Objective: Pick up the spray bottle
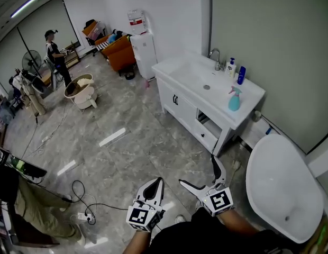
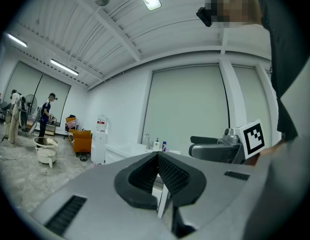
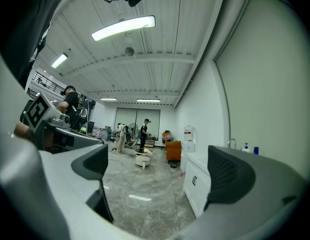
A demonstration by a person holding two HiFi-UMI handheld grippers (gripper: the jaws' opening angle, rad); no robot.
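- Pointing level, side by side, the left gripper (image 1: 157,184) has its jaws pressed together on nothing; the right gripper (image 1: 197,169) is spread wide, empty.
- The teal spray bottle (image 1: 234,98) stands on the white vanity (image 1: 177,67), well apart from both.
- A grey tiled floor (image 1: 127,142) lies between.

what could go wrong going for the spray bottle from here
The spray bottle stands near the end of the vanity counter, so a clumsy touch by the open right gripper might tip it off. The white pump bottle and blue bottle stand close behind it; a reach too deep could knock them.
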